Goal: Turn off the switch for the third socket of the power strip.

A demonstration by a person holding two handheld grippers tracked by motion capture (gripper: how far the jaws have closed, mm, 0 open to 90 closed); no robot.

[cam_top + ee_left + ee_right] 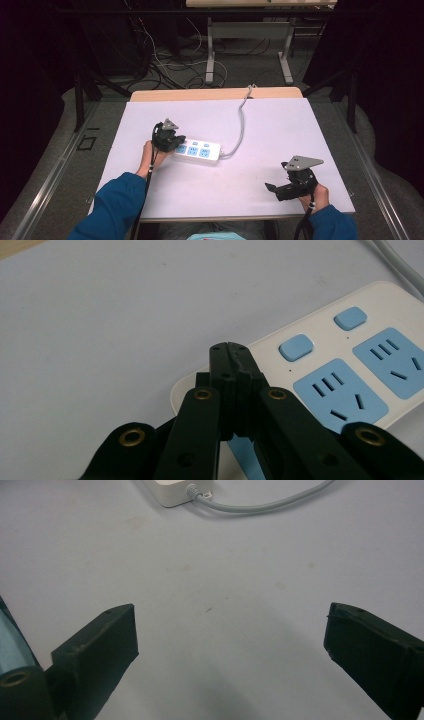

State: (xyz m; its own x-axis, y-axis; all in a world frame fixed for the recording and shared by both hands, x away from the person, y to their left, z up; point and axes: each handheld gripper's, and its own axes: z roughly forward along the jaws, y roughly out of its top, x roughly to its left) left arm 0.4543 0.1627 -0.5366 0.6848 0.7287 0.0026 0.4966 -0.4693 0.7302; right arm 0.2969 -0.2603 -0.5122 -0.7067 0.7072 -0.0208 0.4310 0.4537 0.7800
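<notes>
A white power strip (198, 151) with blue sockets and blue switches lies near the middle of the white table. Its grey cord (242, 122) runs off toward the far edge. My left gripper (176, 143) hangs over the strip's left end with its jaws pressed together and nothing between them. In the left gripper view its tips (230, 351) sit above the strip's end (350, 365), beside the nearest blue switch (296, 347). My right gripper (272, 188) rests near the front right of the table, open wide. The right gripper view has the strip's cord end (175, 491) far ahead.
The table (280, 125) is covered by a white sheet with a wooden edge at the back. Beyond it are table legs and loose cables on the floor (165, 65). Dark curtains stand on both sides.
</notes>
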